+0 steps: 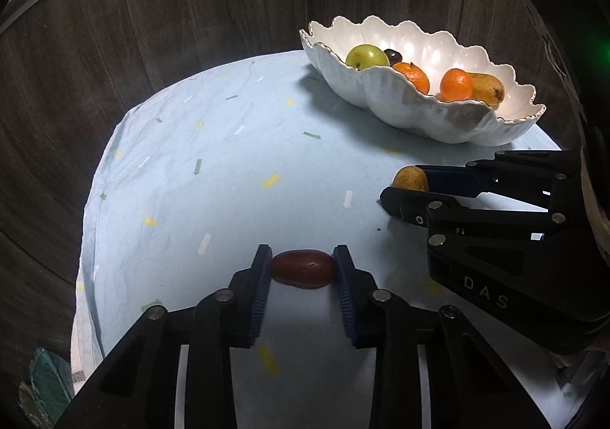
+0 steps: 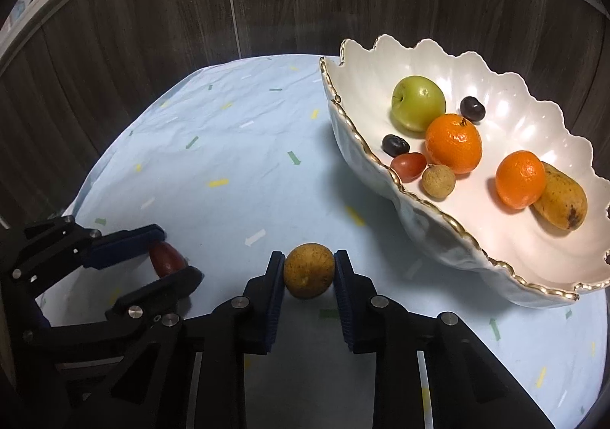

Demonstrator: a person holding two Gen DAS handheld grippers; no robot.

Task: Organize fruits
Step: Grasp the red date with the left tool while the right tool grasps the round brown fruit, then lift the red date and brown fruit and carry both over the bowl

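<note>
My left gripper is shut on a dark red oval fruit on the pale blue cloth; it also shows in the right wrist view. My right gripper is shut on a round yellow-brown fruit, seen partly in the left wrist view. A white scalloped bowl at the right holds a green apple, two oranges, a yellow mango, two dark plums, a small red fruit and a small tan fruit.
The pale blue cloth with small coloured arrows covers a round table. Dark wood panelling stands behind it. The bowl sits at the table's far right.
</note>
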